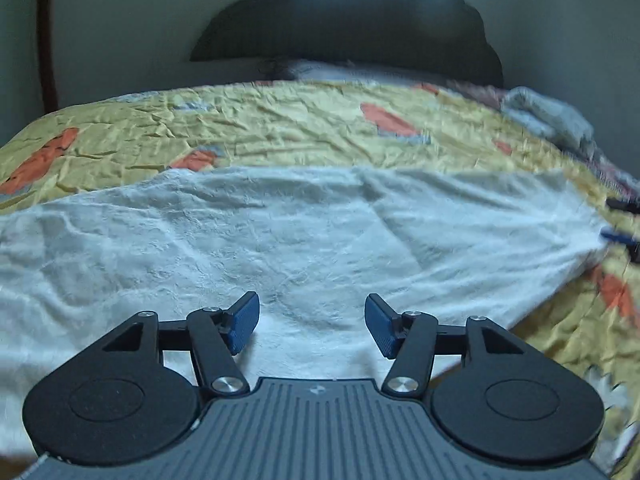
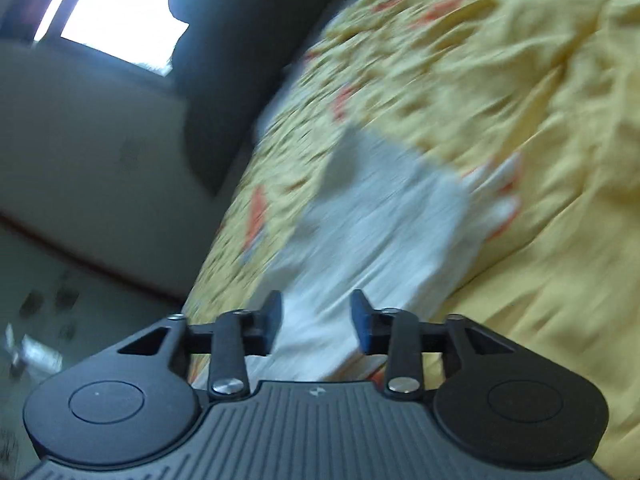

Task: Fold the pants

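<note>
No readable writing is seen; only a small pale logo mark [image 1: 316,390] is stamped on the ribbed body behind the left tongs [image 1: 312,326], too small to be made out. The white pants [image 1: 280,248] are spread flat across a bed covered by a yellow bedspread [image 1: 280,120] with orange patches, filling the left view from 9 o'clock to 3 o'clock. The left tongs are held wide apart above the cloth with nothing between the blue pads [image 1: 244,326]. At 3 o'clock in that view the tips of the other tongs are seen at the end of the pants. A dark headboard [image 1: 348,20] stands at 12 o'clock against a pale wall, and a grey bundle of cloth [image 1: 548,116] lies at 2 o'clock. In the blurred, tilted right view the right tongs [image 2: 316,322] stand partly open over the pants; whether cloth is pinched cannot be told. A bright window [image 2: 120,12] is seen at 11 o'clock and the floor [image 2: 60,280] at 8 o'clock.
</note>
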`<control>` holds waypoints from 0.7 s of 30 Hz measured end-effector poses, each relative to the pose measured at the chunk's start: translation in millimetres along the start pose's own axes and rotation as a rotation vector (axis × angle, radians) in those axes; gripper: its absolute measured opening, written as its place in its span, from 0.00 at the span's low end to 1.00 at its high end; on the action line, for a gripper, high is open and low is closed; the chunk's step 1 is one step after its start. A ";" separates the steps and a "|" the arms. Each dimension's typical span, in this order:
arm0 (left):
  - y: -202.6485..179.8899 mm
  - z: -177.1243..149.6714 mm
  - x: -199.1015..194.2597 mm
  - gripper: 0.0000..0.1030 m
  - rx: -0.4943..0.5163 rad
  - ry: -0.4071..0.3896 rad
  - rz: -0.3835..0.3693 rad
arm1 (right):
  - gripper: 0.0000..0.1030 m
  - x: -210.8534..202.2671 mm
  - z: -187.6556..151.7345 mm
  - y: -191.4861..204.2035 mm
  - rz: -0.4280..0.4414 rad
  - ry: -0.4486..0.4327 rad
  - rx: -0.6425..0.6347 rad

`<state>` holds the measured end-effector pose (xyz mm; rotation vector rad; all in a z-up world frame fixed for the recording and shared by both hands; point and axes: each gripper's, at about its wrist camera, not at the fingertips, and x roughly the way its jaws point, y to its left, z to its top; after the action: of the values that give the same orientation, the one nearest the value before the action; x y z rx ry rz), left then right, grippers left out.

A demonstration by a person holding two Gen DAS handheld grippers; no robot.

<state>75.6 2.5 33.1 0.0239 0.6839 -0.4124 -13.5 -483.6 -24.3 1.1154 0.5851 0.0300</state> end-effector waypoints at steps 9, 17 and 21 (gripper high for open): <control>59.2 -9.6 -86.6 0.71 -0.304 -0.158 0.307 | 0.64 78.2 -66.1 94.1 0.036 0.242 -0.323; 198.3 -62.5 -141.6 0.75 -0.980 -0.191 0.551 | 0.72 101.8 -83.7 85.3 -0.049 0.256 -0.433; 234.2 -68.1 -132.0 0.75 -1.112 -0.159 0.482 | 0.75 100.9 -89.8 86.4 -0.041 0.222 -0.443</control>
<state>30.5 276.1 35.4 -0.8721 0.6491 0.4606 53.9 -338.1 -21.5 0.6723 0.7562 0.2397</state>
